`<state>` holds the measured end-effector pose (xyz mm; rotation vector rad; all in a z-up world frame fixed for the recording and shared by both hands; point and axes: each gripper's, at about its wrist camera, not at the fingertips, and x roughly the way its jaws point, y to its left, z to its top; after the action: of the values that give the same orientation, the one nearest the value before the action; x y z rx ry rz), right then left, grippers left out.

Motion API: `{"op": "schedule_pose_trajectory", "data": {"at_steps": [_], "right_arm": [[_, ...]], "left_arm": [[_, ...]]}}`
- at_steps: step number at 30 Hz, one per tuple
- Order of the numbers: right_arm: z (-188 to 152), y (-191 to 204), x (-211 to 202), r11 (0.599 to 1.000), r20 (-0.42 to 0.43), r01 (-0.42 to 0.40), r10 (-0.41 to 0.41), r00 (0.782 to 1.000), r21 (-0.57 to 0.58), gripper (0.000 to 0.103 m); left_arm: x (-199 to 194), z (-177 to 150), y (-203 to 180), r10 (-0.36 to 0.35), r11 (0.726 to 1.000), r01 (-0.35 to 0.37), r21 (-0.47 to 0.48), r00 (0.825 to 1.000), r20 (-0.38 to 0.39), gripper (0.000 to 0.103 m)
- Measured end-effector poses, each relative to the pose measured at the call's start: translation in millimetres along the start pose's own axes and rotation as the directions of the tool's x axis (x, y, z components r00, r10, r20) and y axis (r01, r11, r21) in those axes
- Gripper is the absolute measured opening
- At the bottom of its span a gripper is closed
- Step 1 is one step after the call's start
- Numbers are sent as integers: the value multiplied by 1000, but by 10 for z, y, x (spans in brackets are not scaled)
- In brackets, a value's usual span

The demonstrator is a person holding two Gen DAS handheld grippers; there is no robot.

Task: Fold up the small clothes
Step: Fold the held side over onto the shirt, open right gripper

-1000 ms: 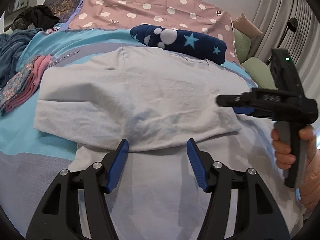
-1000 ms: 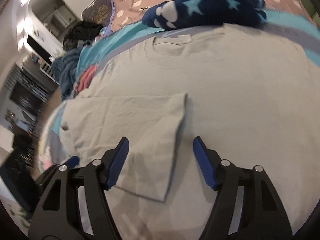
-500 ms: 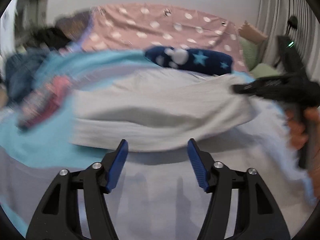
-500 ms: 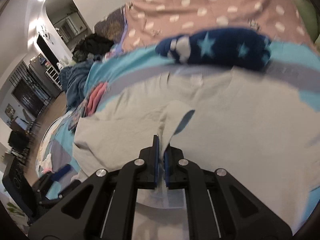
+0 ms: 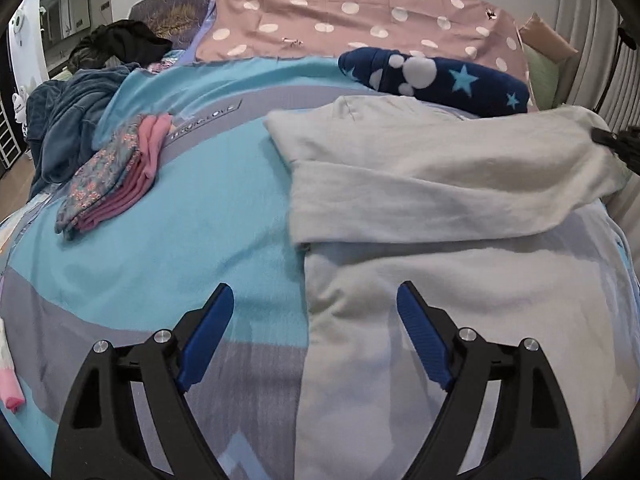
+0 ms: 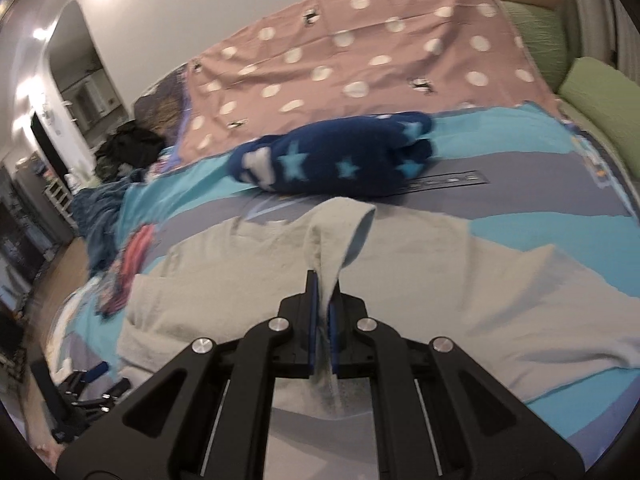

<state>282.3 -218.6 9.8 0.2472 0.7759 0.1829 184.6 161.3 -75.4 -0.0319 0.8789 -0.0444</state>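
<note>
The right hand-held gripper [image 6: 325, 320] is clamped on a fold of the white shirt [image 6: 420, 300], lifting it off the bed [image 6: 540, 200]. The left hand-held gripper [image 5: 316, 332] hangs over the shirt's left edge, its jaws having just been opening, nothing between them. Ahead lies a navy starred blanket [image 5: 440, 76].

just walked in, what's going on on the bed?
A person with a gripper in each hand is folding a pale shirt on the bed. The right gripper is shut on a fold of the shirt and holds it lifted off the bed. The left gripper is open over the shirt's left edge, its jaws just widened, with nothing pinched. Folded clothes lie to the left.
</note>
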Motion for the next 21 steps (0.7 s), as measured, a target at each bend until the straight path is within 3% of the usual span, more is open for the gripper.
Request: {"op": "schedule_pose_trajectory", "data": {"at_steps": [3,4,5,7,9,13,16,19,21], "right_arm": [[-35,-154,80,999,-19,44,-43,999,23,5],[-60,-182,136,998,-41,66,-65,997,24,11],[-85,-224,206,993,-70,114,-112,991,23,27],[-146,-308,248,971,-76,237,-234,969,32,48],[-154,-305,225,957,-39,286,-285,958,38,48],[-36,251,265,979,-21,169,-172,985,-110,48],[47,884,408,961,-59,51,-69,996,-272,48],[-2,1771,683,886,-149,-128,67,987,-447,47],[-64,2205,879,839,-190,-184,98,977,-512,45]], "left_arm": [[96,92,48,3,1000,-3,-22,1000,-11,80],[109,105,60,-2,1000,2,-30,1000,-11,73],[133,135,90,-14,999,14,-47,1000,-12,65],[153,169,105,-23,998,23,-64,1000,-10,56],[165,189,123,-43,997,42,-71,999,-6,48],[159,193,136,-96,992,96,-81,995,4,46],[150,189,190,-160,980,161,-116,987,19,46],[161,184,256,-230,956,233,-180,972,38,46],[192,183,240,-247,951,249,-184,968,35,46]]}}
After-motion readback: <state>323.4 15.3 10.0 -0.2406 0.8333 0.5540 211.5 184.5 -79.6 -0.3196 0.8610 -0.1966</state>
